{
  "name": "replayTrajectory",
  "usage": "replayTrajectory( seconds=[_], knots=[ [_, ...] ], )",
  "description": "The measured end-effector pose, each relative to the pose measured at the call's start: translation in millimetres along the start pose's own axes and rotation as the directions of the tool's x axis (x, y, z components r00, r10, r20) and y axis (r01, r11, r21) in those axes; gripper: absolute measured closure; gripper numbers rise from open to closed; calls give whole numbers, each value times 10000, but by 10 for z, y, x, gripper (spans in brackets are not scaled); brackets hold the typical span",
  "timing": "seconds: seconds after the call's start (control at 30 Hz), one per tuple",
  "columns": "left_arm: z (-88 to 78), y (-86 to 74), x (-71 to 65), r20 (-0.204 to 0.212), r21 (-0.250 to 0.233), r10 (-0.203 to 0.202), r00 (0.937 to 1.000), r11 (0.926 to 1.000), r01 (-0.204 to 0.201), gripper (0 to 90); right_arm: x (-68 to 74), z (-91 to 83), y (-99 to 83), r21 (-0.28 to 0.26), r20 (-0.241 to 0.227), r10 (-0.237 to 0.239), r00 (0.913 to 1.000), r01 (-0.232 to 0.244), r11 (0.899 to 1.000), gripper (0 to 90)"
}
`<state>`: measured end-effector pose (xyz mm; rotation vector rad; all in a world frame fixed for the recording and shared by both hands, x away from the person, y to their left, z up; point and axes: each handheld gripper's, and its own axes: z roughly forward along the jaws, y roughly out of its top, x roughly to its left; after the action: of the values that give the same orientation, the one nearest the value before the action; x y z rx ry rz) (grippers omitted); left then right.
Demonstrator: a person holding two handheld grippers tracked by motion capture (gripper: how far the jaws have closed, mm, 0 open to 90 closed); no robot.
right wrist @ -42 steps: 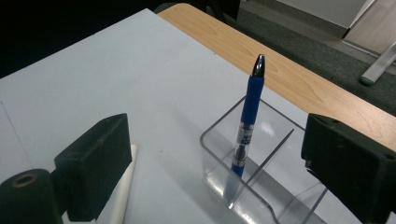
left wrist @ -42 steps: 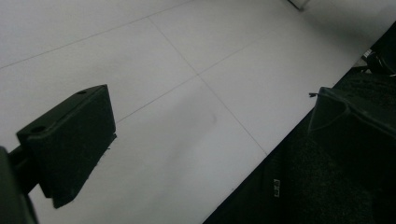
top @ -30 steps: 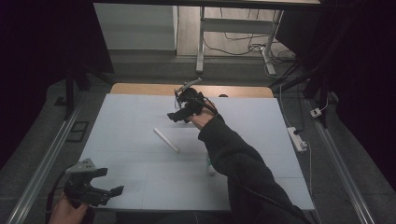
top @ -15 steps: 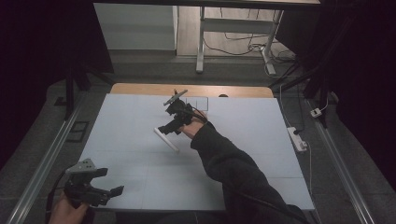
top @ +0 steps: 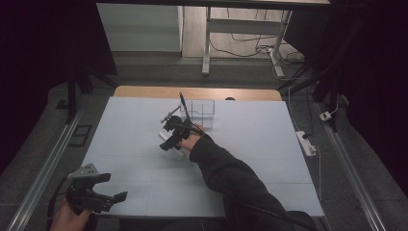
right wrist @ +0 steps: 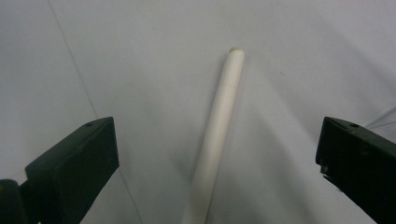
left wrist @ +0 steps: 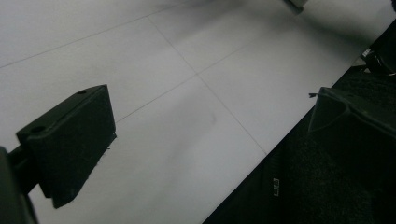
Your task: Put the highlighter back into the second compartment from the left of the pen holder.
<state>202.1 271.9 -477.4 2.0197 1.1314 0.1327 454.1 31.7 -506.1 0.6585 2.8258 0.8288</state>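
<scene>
A white pen (right wrist: 217, 135) lies on the pale table (top: 269, 159), running lengthwise between the wide-apart jaws of my right gripper (right wrist: 217, 163). Nothing is gripped; the jaws stand clear of it on both sides. From above, the right gripper (top: 168, 139) hovers low over the white pen (top: 181, 152) near the table's middle. Behind it stands a clear box (top: 199, 111) with a blue pen (top: 183, 105) leaning inside. My left gripper (top: 108, 199) rests open at the front left corner, and the left gripper (left wrist: 210, 130) holds nothing above bare table.
A wooden strip (top: 144, 91) borders the table's far edge. A white power strip (top: 308, 143) lies on the floor to the right, and a metal rail (top: 48, 163) runs along the left. A dark sleeve (left wrist: 327, 177) is beside the left gripper.
My right gripper moved from the clear box toward the front left and came down over the white pen. The left gripper stayed put.
</scene>
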Motion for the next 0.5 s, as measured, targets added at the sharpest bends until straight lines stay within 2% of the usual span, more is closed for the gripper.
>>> replayTrajectory(
  seconds=[0.07, 0.2, 0.23, 0.27, 0.3, 0.37, 0.43, 0.5],
  knots=[
    [0, 0, 0, 4, 1, -1, 10000, 10000, 1, 7, 4, 52, -19, 196, 89, -148, 9999, 147, 9997, 0],
    [1, 0, 0, 6, 5, 15, 10000, 10000, -15, 7, -1, 133, -40, 394, 17, 169, 9999, -169, 9991, 0],
    [0, 0, 0, 8, 4, 16, 10000, 10000, -16, 7, -9, 142, -46, 427, 97, 67, 9999, -71, 9991, 0],
    [1, 0, -1, 11, 3, 15, 10000, 10000, -15, 7, -19, 152, -53, 513, 173, 34, 9998, -43, 9987, 18],
    [1, 0, -1, 16, 7, 19, 10000, 10000, -19, 7, -13, 161, -54, 562, 262, 195, 9995, -209, 9982, 43],
    [4, 1, -3, 34, 25, 38, 10000, 10000, -38, 8, -30, 160, -62, 561, 197, 183, 9996, -194, 9982, 104],
    [5, 3, -6, 23, 67, 79, 10000, 9999, -79, 10, -41, 154, -64, 589, 101, 190, 9998, -196, 9981, 202],
    [7, 4, -7, 16, 77, 85, 10000, 9999, -85, 10, -43, 144, -64, 616, 265, -15, 9996, -2, 9981, 264]
  ],
)
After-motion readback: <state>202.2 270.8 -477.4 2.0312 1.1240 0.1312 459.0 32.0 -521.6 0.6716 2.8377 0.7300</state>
